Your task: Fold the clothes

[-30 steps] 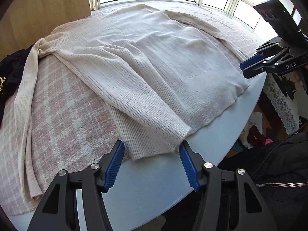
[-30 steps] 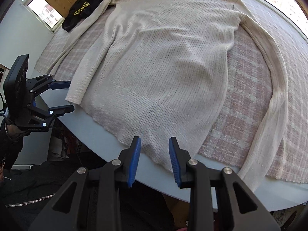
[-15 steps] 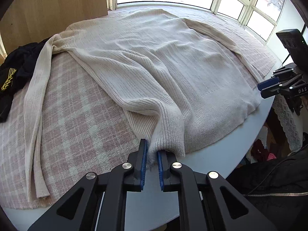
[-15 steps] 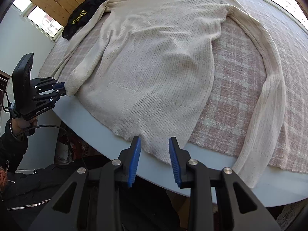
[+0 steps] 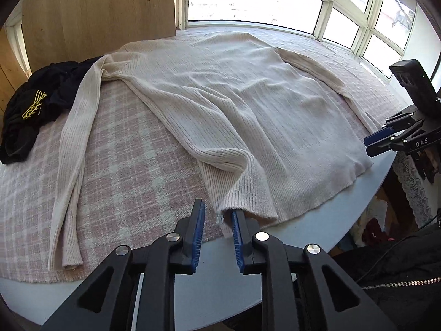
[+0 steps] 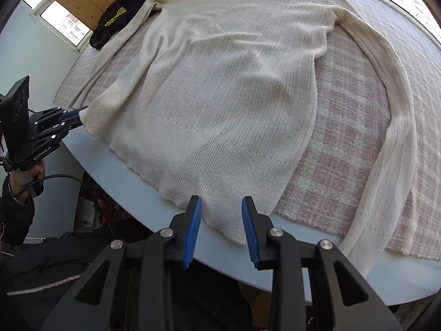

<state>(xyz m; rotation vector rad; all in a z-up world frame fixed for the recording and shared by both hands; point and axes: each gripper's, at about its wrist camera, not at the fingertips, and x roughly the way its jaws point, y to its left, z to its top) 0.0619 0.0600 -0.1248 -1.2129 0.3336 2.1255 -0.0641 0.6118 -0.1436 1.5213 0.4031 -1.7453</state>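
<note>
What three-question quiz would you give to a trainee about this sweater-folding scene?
1. True or false: the right gripper is shut on the cream sweater's hem.
2. What lies beyond the sweater, near the wooden panel? A) a black garment with yellow print B) a red towel C) a shoe
3. Fill in: the left gripper's jaws stand ____ beside the sleeve cuff.
Key: 1 false; 2 A; 3 open.

A cream ribbed sweater (image 5: 248, 104) is spread flat on a pink plaid cloth, hem near, neckline far. One sleeve is stretched along the left side, the other along the right. The near-left hem corner is folded over onto the body, its edge slightly raised.
</note>
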